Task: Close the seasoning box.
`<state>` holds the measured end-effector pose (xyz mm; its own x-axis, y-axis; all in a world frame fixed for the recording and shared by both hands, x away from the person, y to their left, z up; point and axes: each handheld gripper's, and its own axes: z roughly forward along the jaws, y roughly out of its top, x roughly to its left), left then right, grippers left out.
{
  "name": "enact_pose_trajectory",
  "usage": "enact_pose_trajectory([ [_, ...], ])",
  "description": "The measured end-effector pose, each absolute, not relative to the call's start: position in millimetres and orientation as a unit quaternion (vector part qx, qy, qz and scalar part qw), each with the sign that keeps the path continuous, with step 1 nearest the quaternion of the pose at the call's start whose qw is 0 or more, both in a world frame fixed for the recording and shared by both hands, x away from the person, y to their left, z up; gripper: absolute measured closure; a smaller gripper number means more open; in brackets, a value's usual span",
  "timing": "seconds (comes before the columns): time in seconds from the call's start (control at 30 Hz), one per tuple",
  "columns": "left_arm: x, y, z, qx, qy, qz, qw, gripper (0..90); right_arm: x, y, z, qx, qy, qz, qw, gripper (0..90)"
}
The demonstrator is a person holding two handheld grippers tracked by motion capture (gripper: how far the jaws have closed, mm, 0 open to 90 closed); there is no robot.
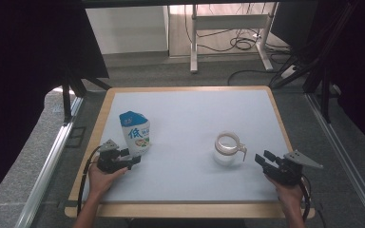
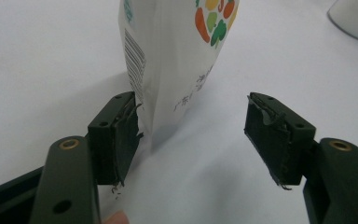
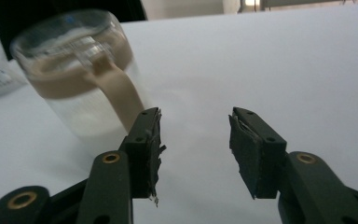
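Near edge first: your left hand (image 1: pixel 102 178) sits lower left of the high view, just inside the table's wooden front rim (image 1: pixel 180 210). The left gripper (image 1: pixel 132 160) is level w/ the tabletop, tips at the base of the pouch (image 1: pixel 135 132). In the left gripper view the jaws stand wide apart; the pouch's bottom corner (image 2: pixel 168 93) is between them, hard against the left pad (image 2: pixel 123 135) (can't tell if touching), right pad (image 2: pixel 270 140) well clear. No grip on it.

Your right hand (image 1: pixel 290 194) is lower right of the high view, close to the front rim and near the right wooden edge. The right gripper (image 1: pixel 261 160) points left at the glass jug (image 1: pixel 228 147), tips just beside its handle. In the right gripper view the jaws are part open w/ bare table in the gap; the jug (image 3: pixel 79 79) is upper left, its beige handle (image 3: pixel 121 93) running down behind the left jaw tip, contact unclear. Nothing held.

Mid table: pouch upright left of centre, jug right of centre, well apart, open white surface between them.

Far: the whole back half of the table (image 1: pixel 195 102) is free up to the rear rim. Beyond it grey floor, a desk frame (image 1: pixel 228 28) and cables (image 1: pixel 242 42) at top centre, dark curtains (image 1: pixel 28 42) upper left and upper right.
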<state>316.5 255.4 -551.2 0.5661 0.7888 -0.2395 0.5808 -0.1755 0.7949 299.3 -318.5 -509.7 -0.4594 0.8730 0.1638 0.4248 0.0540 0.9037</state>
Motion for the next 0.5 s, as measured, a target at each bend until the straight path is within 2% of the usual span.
enact_pose_trajectory([
  [0.5,315.9,253.4,-551.1,0.761,0.45,0.116,0.452,34.6,302.6,-321.7,-518.0,0.482,0.691,0.493,0.22,46.5],
])
